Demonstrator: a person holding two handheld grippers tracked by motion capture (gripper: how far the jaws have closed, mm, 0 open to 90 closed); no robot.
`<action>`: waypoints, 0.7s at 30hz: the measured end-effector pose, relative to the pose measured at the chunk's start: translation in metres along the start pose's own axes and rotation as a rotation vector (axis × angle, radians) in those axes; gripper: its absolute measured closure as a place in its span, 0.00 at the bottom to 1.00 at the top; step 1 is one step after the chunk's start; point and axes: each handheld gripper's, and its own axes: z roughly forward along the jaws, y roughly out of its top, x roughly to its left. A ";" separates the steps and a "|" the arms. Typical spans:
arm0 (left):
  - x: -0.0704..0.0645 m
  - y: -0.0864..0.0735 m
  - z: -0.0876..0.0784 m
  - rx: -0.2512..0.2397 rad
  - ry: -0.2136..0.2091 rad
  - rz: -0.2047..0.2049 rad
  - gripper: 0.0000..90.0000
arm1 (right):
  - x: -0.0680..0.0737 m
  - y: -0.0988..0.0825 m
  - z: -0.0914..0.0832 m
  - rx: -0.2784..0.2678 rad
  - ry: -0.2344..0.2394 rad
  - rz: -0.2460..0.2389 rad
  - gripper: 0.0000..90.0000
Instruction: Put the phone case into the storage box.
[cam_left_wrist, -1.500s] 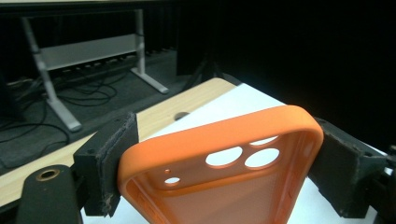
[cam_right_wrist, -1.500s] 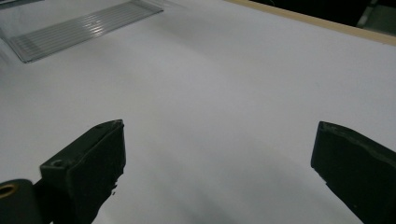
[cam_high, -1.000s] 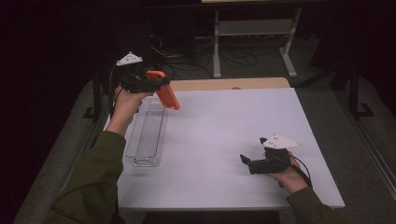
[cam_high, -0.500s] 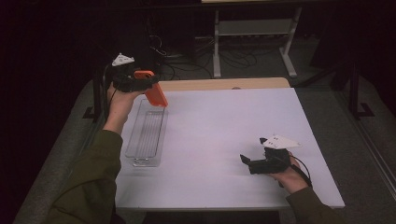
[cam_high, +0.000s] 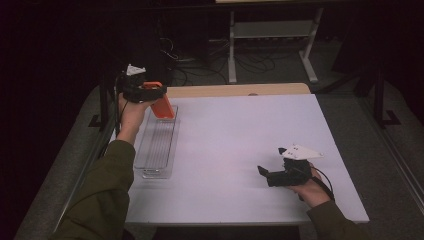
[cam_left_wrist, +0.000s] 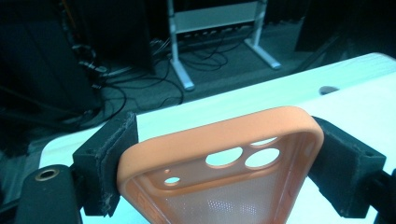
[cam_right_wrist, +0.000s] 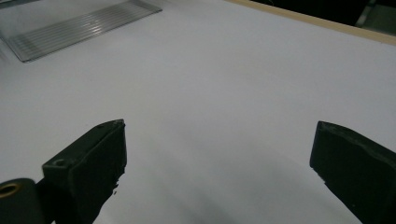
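Clamping an orange phone case (cam_high: 162, 107) across its width, the left gripper (cam_high: 150, 92) holds it at upper left, over the clear tray's (cam_high: 156, 150) far end; the right gripper (cam_high: 270, 175), lower right, stands wide and empty.

Item: orange phone case (cam_left_wrist: 219, 175), soft, open inner side with dotted lining faced you, camera cutouts near the top edge.
Pose: tilted, top end raised; you held it clamped by both side edges.
Place: over the far end of the clear ribbed tray (cam_high: 157, 147), at the table's left side.
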 end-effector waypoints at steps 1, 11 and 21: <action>-0.001 -0.002 0.002 0.004 0.003 0.000 0.17 | 0.000 0.000 0.000 0.001 0.000 0.001 0.04; -0.008 -0.010 0.018 0.073 0.079 0.052 0.16 | 0.001 0.000 0.000 0.000 0.003 0.007 0.04; -0.012 -0.019 0.031 0.113 0.099 0.060 0.16 | 0.000 0.000 0.000 -0.003 0.001 0.000 0.04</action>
